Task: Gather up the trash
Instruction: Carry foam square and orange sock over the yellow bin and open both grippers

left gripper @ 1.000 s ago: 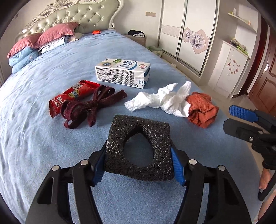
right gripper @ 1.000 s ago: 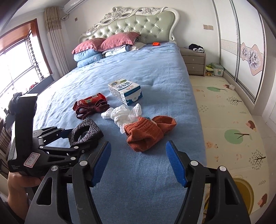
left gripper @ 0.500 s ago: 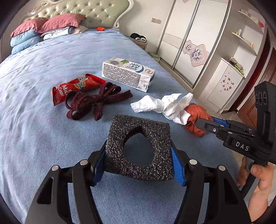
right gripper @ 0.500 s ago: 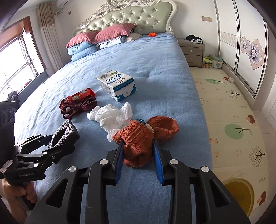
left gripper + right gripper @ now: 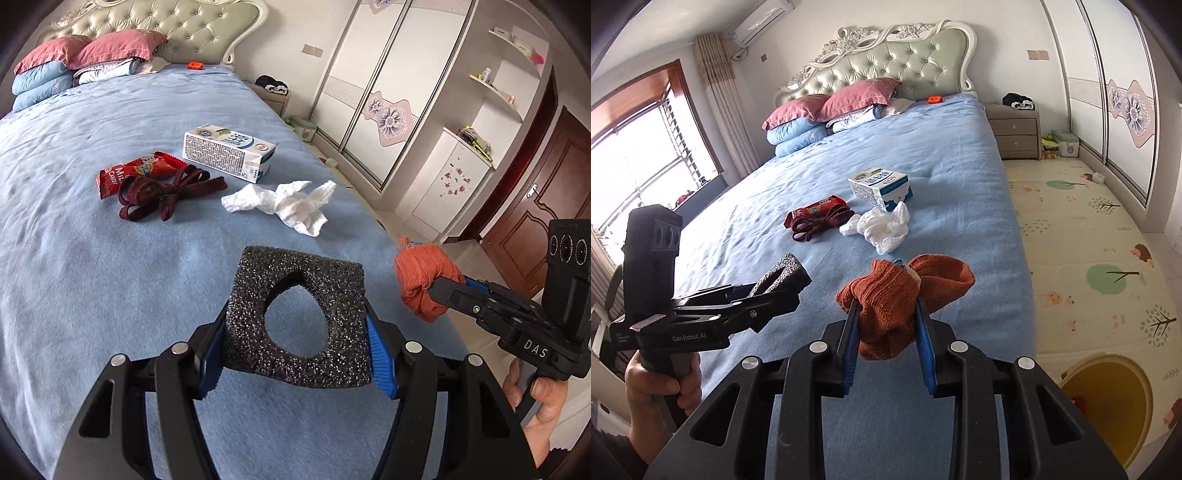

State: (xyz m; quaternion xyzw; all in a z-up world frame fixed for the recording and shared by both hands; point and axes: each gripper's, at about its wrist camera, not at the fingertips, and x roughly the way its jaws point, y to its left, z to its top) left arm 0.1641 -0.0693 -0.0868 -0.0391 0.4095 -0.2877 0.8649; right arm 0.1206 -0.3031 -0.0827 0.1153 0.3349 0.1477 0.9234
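My left gripper (image 5: 295,321) is shut on a black foam piece (image 5: 258,280) with a hole through it, held above the blue bed (image 5: 74,277). At the right, my right gripper (image 5: 884,310) is shut on a bunched orange knit cloth (image 5: 886,291), lifted clear of the cover. The left wrist view shows that cloth (image 5: 421,280) near the bed's right edge. Farther up the bed lie a crumpled white tissue (image 5: 288,203), a milk carton (image 5: 229,151), a red candy wrapper (image 5: 136,173) and a dark red fabric band (image 5: 166,192).
A yellow bin (image 5: 1108,395) stands on the patterned floor mat beside the bed, low right in the right wrist view. Pillows (image 5: 831,107) are stacked at the headboard. A nightstand (image 5: 1015,129) and sliding wardrobe doors (image 5: 369,92) line the right side.
My right gripper closed on the orange cloth and lifted it off the bed, away from the tissue. The left gripper shifted sideways, still holding the foam.
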